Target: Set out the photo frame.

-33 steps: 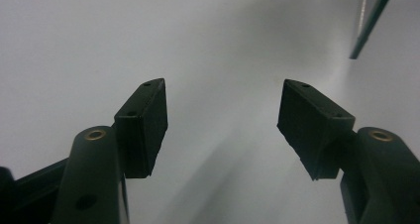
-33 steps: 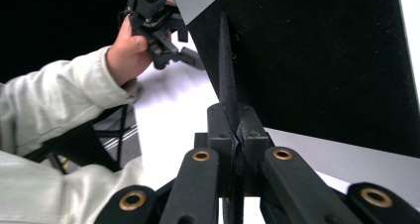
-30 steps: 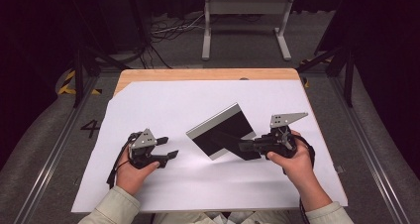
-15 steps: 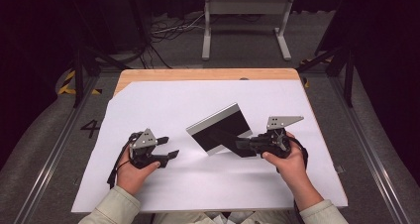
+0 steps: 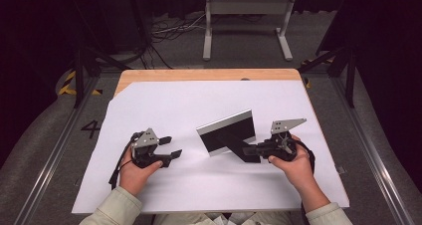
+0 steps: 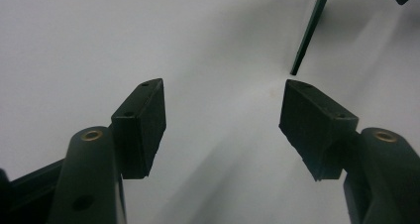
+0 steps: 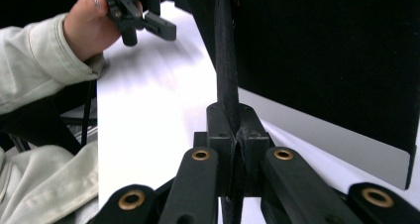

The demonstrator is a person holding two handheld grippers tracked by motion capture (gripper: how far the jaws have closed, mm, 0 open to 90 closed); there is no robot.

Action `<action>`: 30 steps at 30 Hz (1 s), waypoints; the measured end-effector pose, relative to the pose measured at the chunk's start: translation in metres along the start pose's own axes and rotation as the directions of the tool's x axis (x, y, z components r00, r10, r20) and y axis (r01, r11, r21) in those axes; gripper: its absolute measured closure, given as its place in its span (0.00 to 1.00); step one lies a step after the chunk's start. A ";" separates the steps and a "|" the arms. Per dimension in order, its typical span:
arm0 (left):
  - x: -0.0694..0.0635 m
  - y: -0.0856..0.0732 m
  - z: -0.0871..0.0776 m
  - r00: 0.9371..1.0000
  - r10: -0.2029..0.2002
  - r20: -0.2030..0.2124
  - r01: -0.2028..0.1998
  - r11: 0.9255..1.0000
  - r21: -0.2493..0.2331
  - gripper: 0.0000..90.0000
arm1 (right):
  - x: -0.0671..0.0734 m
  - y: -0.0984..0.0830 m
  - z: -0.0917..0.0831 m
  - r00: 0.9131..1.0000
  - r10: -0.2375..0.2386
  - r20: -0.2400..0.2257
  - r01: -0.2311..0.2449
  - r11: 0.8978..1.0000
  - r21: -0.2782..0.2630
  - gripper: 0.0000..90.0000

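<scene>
A flat rectangular frame (image 5: 226,130) with a black back and pale rim stands tilted on the white sheet, mid-table. Its thin black prop leg (image 5: 238,148) points toward my right gripper (image 5: 251,150), whose jaws are shut on that leg. In the right gripper view the leg (image 7: 225,60) rises edge-on from between the closed pads (image 7: 220,130), with the frame's black back (image 7: 322,50) to the right. My left gripper (image 5: 172,146) rests on the sheet left of the frame, open and holding nothing; in the left gripper view the frame's edge (image 6: 307,33) lies beyond its spread jaws (image 6: 223,120).
A white sheet (image 5: 199,100) covers most of the wooden table (image 5: 209,74). Beyond the far edge stand a grey metal support (image 5: 246,6) and floor cables (image 5: 169,31). Dark rails run along both sides. The person's sleeve (image 7: 34,65) shows left in the right gripper view.
The right hand has sunk slightly and drifted left, carrying the frame by its leg. The left hand and its gripper have stayed where they were.
</scene>
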State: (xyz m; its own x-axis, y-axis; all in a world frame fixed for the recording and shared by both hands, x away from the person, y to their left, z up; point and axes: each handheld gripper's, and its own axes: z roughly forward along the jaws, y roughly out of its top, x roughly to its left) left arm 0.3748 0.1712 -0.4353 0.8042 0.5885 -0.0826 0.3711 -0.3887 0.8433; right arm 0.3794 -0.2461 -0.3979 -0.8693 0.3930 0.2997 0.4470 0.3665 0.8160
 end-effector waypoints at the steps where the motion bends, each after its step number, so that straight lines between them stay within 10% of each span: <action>1: 0.000 0.000 0.000 1.000 -0.002 0.000 0.002 1.000 0.000 0.39 | 0.000 -0.001 0.000 1.000 0.002 -0.001 -0.002 1.000 0.007 0.97; 22: -0.005 0.003 0.014 1.000 -0.005 0.017 0.005 0.999 0.034 0.41 | -0.009 -0.016 0.000 0.998 -0.057 0.008 0.055 0.981 0.187 0.92; 30: -0.010 0.002 0.017 0.996 0.085 -0.027 -0.083 0.994 0.065 0.40 | -0.005 -0.017 0.002 0.997 -0.068 0.018 0.063 0.972 0.226 0.92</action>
State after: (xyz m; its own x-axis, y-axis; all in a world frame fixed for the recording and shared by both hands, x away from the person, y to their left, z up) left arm 0.3754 0.1525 -0.4417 0.8198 0.5727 0.0034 0.3329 -0.4814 0.8108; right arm 0.3768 -0.2532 -0.4142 -0.8940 0.3820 0.2342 0.4277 0.5714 0.7004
